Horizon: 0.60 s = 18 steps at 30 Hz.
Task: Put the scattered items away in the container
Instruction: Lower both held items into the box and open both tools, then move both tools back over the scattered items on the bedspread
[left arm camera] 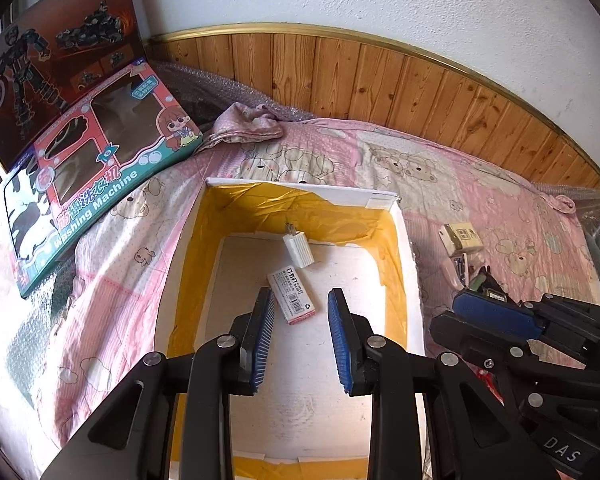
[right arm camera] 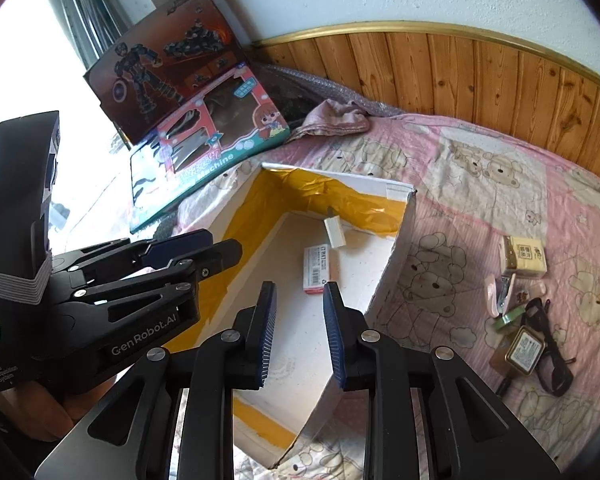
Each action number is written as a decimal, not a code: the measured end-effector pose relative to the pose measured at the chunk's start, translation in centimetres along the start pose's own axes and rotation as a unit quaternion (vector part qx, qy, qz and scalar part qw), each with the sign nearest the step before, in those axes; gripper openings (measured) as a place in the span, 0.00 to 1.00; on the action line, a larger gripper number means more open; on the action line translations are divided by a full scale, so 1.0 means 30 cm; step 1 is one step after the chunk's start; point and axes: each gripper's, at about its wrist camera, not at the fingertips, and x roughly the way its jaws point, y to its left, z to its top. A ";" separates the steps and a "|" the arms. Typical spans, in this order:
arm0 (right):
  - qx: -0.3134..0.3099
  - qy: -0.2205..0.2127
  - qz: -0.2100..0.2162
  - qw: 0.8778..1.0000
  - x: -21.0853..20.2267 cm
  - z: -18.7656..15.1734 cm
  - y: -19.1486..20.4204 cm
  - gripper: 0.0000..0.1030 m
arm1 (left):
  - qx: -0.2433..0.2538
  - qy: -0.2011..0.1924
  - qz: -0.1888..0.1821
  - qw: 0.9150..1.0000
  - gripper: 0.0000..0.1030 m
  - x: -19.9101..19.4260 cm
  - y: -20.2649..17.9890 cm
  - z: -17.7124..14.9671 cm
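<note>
From the left wrist we see our left gripper [left arm camera: 300, 296] with fingers wide and empty above the box [left arm camera: 414, 280], where a white charger [left arm camera: 298, 249] and a staple packet [left arm camera: 292, 294] lie. From the right wrist, our right gripper [right arm camera: 300, 290] is likewise spread and empty; only here do the tissue pack [right arm camera: 524, 258], stapler [right arm camera: 502, 292], tin [right arm camera: 526, 350] and glasses [right arm camera: 548, 344] show clearly on the bed [right arm camera: 480, 184].
</note>
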 end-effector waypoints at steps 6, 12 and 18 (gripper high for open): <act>0.008 -0.028 0.008 1.000 -0.139 -0.052 0.026 0.25 | 0.017 -0.020 -0.010 1.000 0.28 -0.120 -0.078 -0.032; 0.019 -0.050 0.013 0.998 -0.264 -0.112 0.027 0.25 | 0.034 -0.036 -0.019 0.999 0.28 -0.221 -0.149 -0.072; 0.030 -0.071 0.015 0.997 -0.372 -0.168 0.020 0.25 | 0.048 -0.050 -0.029 0.997 0.28 -0.309 -0.210 -0.119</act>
